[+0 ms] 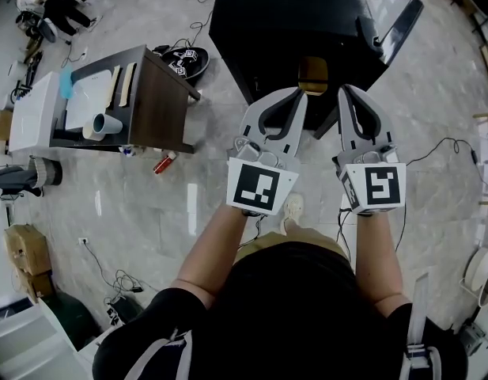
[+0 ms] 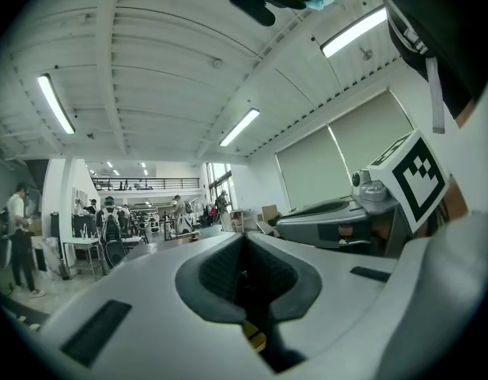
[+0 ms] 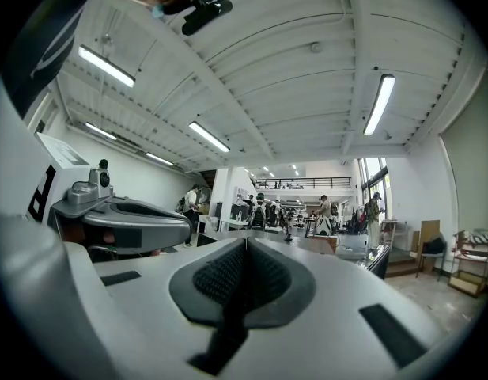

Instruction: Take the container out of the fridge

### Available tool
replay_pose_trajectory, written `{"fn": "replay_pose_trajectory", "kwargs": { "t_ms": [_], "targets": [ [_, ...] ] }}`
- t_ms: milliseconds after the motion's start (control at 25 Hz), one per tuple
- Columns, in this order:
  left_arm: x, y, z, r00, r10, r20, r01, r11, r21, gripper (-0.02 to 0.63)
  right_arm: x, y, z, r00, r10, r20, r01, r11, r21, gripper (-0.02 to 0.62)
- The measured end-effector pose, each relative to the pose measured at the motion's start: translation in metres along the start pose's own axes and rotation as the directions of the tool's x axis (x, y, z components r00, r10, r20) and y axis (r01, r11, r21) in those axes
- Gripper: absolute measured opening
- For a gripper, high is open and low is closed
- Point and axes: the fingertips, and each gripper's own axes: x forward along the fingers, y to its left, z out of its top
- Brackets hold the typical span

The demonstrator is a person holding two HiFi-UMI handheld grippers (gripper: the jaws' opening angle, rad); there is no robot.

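both grippers are held side by side over the floor (image 1: 149,212), pointing away from the person. the left gripper (image 1: 297,93) has its fingers (image 2: 188,264) pressed together along their whole length, with nothing between them; a small yellowish patch shows through the slot low behind the pads. the right gripper (image 1: 346,90) is the same: its fingers (image 3: 307,267) are closed tight on each other and hold nothing. each gripper appears beside the other in its neighbour's view, level and close but not touching.

just beyond the fingertips stands the black fridge (image 1: 291,14), seen from above, with its door (image 1: 402,22) swung out ahead and to the right of the right fingers. at the fridge's near edge, just ahead of the gap between the two sets of fingertips, a tan-brown thing (image 1: 312,74) shows; whether this is the container cannot be told from here. neither gripper touches it or the fridge.

well to the left of the left fingers is a dark wooden bench (image 1: 160,101) carrying a white cup (image 1: 101,125) lying on its side and a white board (image 1: 89,97). a small red item (image 1: 164,162) lies on the floor by the bench's foot.
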Motion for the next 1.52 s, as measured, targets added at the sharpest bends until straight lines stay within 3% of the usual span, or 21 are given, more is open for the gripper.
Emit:
{"fn": "replay_pose_trajectory", "kwargs": {
  "t_ms": [600, 1520],
  "targets": [
    [0.039, -0.015, -0.007, 0.999, -0.027, -0.017, 0.027, 1.0, 0.003, 0.023, 0.015, -0.023, -0.005, 0.999, 0.042, 0.01, -0.042, 0.999, -0.014, 0.035],
    [0.037, -0.035, 0.01, 0.999, -0.041, -0.016, 0.042, 0.998, 0.054, 0.023, -0.01, -0.038, 0.004, 0.999, 0.017, 0.038, -0.016, 1.0, -0.01, 0.037]
  ]
}}
